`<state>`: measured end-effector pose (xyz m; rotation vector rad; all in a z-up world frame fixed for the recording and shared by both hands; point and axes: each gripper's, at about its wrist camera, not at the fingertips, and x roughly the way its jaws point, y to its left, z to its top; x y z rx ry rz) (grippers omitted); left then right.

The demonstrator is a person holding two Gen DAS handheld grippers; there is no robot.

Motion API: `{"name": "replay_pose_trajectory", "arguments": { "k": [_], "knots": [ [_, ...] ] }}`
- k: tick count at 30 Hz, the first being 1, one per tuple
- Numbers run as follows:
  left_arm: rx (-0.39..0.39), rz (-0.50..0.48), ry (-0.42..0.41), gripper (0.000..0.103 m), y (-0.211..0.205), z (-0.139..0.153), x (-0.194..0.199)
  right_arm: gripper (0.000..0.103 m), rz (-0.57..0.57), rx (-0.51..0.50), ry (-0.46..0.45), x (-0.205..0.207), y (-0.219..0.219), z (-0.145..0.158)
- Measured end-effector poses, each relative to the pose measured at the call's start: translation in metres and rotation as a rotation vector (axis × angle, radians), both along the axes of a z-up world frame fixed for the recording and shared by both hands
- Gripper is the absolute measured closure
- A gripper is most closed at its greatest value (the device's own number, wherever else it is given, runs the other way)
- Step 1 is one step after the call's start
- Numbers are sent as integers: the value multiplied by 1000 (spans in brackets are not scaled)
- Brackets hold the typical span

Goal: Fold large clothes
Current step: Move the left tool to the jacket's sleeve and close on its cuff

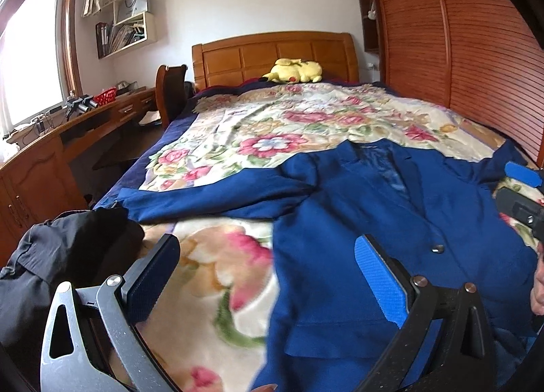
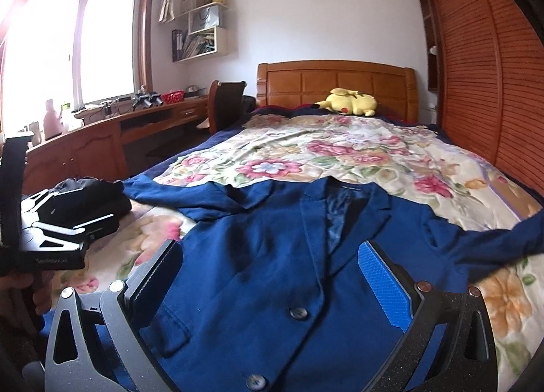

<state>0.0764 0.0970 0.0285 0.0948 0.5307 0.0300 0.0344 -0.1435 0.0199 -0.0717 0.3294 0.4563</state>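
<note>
Fingers of both the left gripper (image 1: 268, 276) and the right gripper (image 2: 272, 279) stand wide apart, holding nothing. Below them, the blue jacket (image 2: 272, 256) lies front-up on the floral blanket (image 2: 340, 153), sleeves spread, probably ready for folding.

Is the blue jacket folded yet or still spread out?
Spread out. The jacket lies flat, front up, on the bed, both sleeves stretched sideways and its buttons showing. No fold is visible.
</note>
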Motion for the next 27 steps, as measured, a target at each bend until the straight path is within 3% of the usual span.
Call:
{"name": "replay_pose_trajectory", "arguments": {
  "k": [10, 18, 27],
  "knots": [
    [21, 19, 88, 0, 34, -20, 57, 0, 59, -44, 41, 37, 26, -9],
    [23, 33, 151, 0, 49, -34, 105, 0, 59, -66, 91, 50, 21, -10],
    [139, 74, 232, 3, 63, -53, 158, 0, 65, -75, 92, 39, 27, -5]
  ]
}}
